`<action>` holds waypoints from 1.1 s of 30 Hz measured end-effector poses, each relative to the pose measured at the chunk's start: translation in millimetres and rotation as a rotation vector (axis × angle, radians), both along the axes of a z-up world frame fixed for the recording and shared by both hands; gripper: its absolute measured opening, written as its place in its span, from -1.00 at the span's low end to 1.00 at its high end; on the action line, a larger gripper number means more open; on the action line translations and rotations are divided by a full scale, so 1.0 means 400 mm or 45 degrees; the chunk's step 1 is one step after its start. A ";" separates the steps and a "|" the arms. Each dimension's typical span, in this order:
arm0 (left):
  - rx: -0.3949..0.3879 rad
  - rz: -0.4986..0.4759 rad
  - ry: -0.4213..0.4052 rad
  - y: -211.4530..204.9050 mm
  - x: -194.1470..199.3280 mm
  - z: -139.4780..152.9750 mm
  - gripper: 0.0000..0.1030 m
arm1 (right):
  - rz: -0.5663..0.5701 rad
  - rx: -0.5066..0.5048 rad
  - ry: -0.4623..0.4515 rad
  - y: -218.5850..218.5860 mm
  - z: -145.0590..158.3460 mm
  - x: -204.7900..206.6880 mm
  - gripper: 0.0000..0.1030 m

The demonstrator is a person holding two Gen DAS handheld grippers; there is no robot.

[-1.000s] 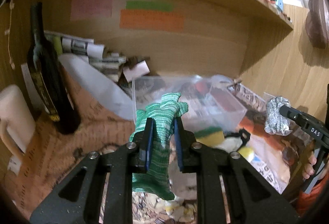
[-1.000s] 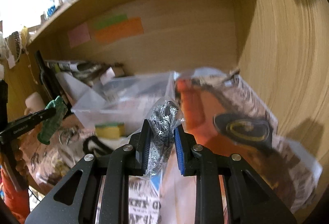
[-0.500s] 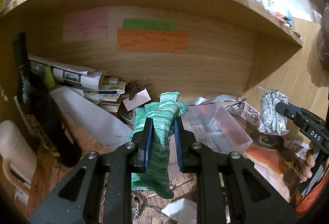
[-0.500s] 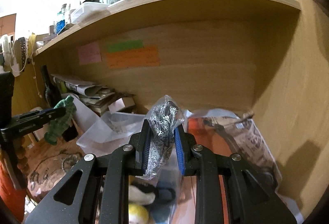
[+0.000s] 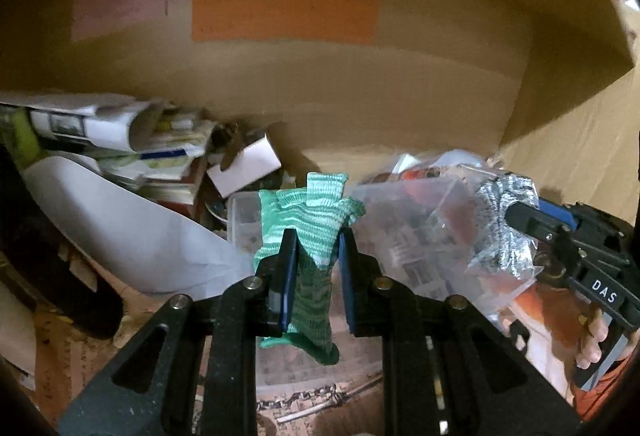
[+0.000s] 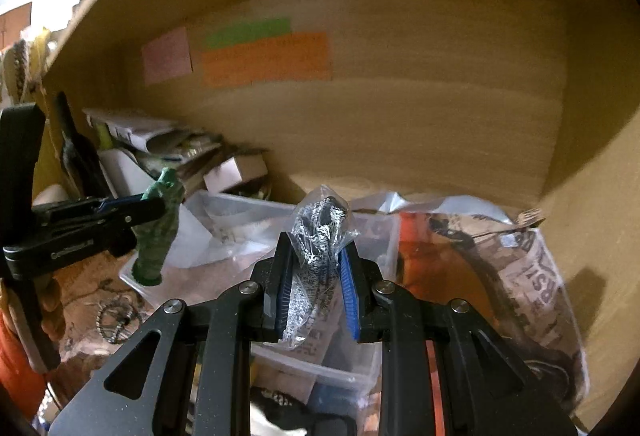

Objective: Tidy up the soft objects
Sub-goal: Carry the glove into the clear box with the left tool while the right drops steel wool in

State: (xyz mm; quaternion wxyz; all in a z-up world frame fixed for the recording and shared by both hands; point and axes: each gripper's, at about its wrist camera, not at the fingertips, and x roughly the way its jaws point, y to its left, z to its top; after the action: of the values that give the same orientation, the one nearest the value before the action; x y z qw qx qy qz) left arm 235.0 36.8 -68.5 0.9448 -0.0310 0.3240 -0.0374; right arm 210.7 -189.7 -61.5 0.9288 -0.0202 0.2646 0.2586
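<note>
My left gripper [image 5: 316, 256] is shut on a green striped knit cloth [image 5: 308, 220], held in the air in front of the shelf; it also shows at the left of the right wrist view [image 6: 158, 232]. My right gripper [image 6: 316, 264] is shut on a black-and-white speckled fabric in a clear plastic bag [image 6: 320, 240], also seen at the right of the left wrist view [image 5: 500, 224]. Both hang above a clear plastic bin [image 6: 248, 207] on the shelf.
The wooden shelf back wall carries pink [image 5: 120, 1], green and orange [image 5: 284, 15] paper labels. Rolled papers and a small white box [image 5: 244, 167] lie at the back left. A dark bottle [image 6: 78, 155] stands at the left. A printed bag [image 6: 500, 268] lies at the right.
Both grippers have moved forward, closer to the shelf back wall, and nearer to each other, each still holding its item.
</note>
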 end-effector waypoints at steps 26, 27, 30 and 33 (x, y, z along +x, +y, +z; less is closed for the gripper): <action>0.023 -0.063 0.172 -0.051 0.054 -0.094 0.00 | 0.052 -0.224 0.124 0.085 -0.089 0.066 -0.05; 0.021 -0.061 0.159 -0.049 0.046 -0.085 0.01 | 0.046 -0.221 0.101 0.084 -0.079 0.060 0.01; 0.003 -0.060 0.109 -0.039 0.011 -0.048 0.12 | 0.038 -0.193 0.036 0.077 -0.042 0.033 0.13; 0.003 -0.052 0.050 -0.030 -0.022 -0.013 0.30 | 0.031 -0.168 -0.038 0.067 -0.005 -0.001 0.34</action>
State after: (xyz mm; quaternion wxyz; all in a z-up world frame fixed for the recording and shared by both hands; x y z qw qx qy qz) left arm 226.1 24.9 -73.8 0.9374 -0.0240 0.3430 -0.0556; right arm 210.4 -163.0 -63.5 0.9260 -0.0883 0.2670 0.2518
